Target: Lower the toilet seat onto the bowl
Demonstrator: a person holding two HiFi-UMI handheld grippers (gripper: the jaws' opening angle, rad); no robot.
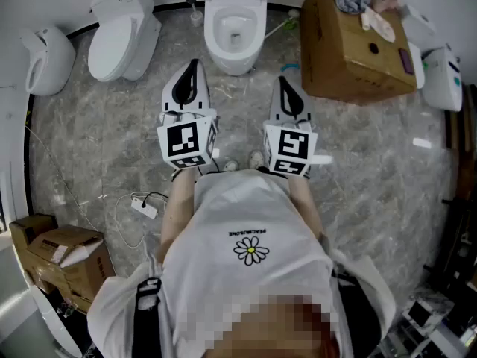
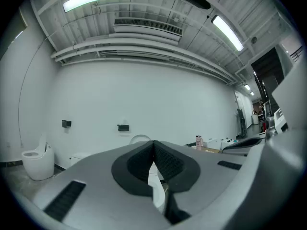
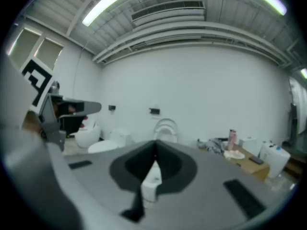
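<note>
Both shut and empty, the left hand-held gripper (image 1: 194, 66) and right hand-held gripper (image 1: 285, 82) are held before the toilet (image 1: 235, 57).
The upright seat (image 3: 165, 121) is best tipped forward and eased down.

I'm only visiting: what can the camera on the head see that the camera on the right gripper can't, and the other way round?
Only the head view: the marbled floor, the person's white shirt with a daisy, and the left gripper and right gripper seen from above.
Only the right gripper view: the ceiling lamps, the back wall and the toilet seat standing upright.
Both: the open toilet bowl, the closed toilet beside it and the cardboard box.
</note>
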